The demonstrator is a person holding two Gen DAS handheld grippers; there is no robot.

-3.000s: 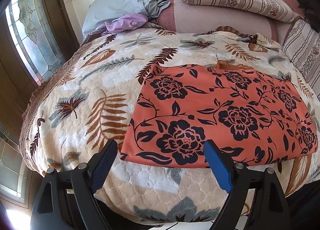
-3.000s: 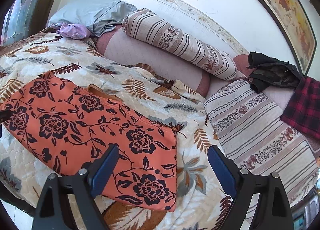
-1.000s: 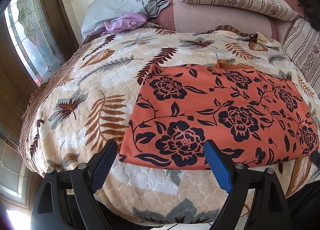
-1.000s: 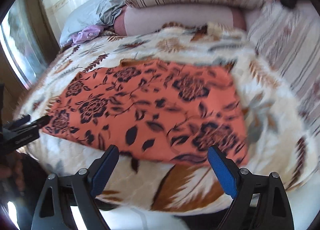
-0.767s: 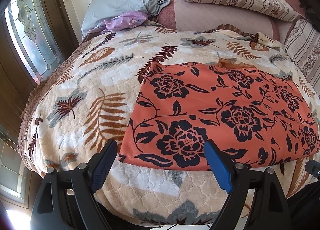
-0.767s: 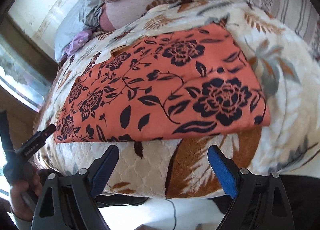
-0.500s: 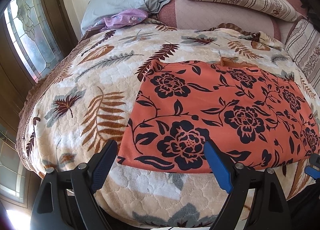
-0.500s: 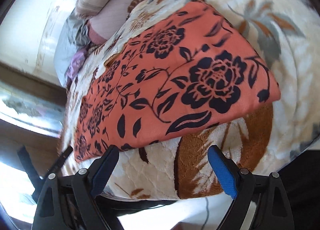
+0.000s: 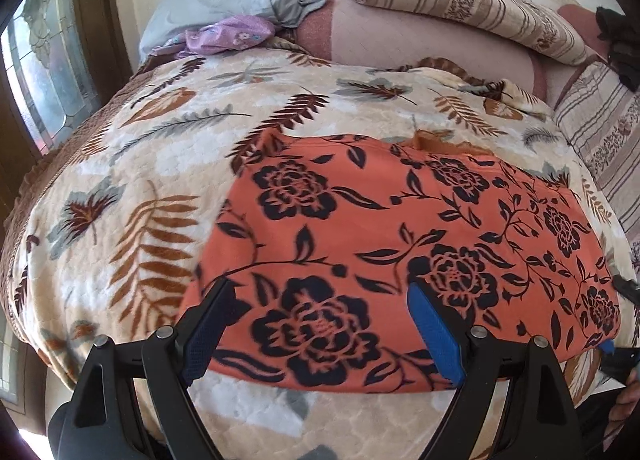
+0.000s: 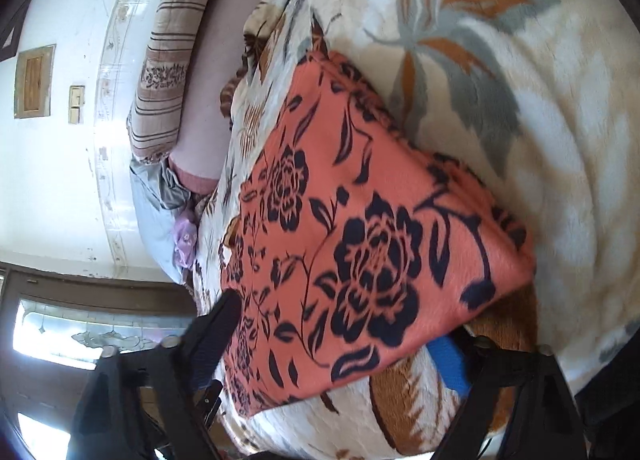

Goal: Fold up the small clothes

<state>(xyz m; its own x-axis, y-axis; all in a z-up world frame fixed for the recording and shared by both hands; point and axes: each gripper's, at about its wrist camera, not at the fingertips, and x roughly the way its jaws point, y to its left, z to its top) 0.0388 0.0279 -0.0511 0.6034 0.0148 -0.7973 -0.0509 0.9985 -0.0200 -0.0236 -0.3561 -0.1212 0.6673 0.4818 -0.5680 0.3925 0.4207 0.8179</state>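
The orange floral garment [image 9: 400,244] lies flat on the bed's leaf-print blanket [image 9: 132,188]. The right gripper [image 10: 340,344] is closing around its near corner; the left gripper [image 9: 316,324] hovers wide at the near edge. Next, I'd judge: pinch both corners, then lift.

Left gripper [image 9: 320,324] black-framed, blue pads, silver screws, right gripper [image 10: 340,340] same black frame, blue pad

Smooth matt orange floral cloth [image 9: 400,244] lies on a plush, fuzzy quilted blanket [image 9: 160,164].
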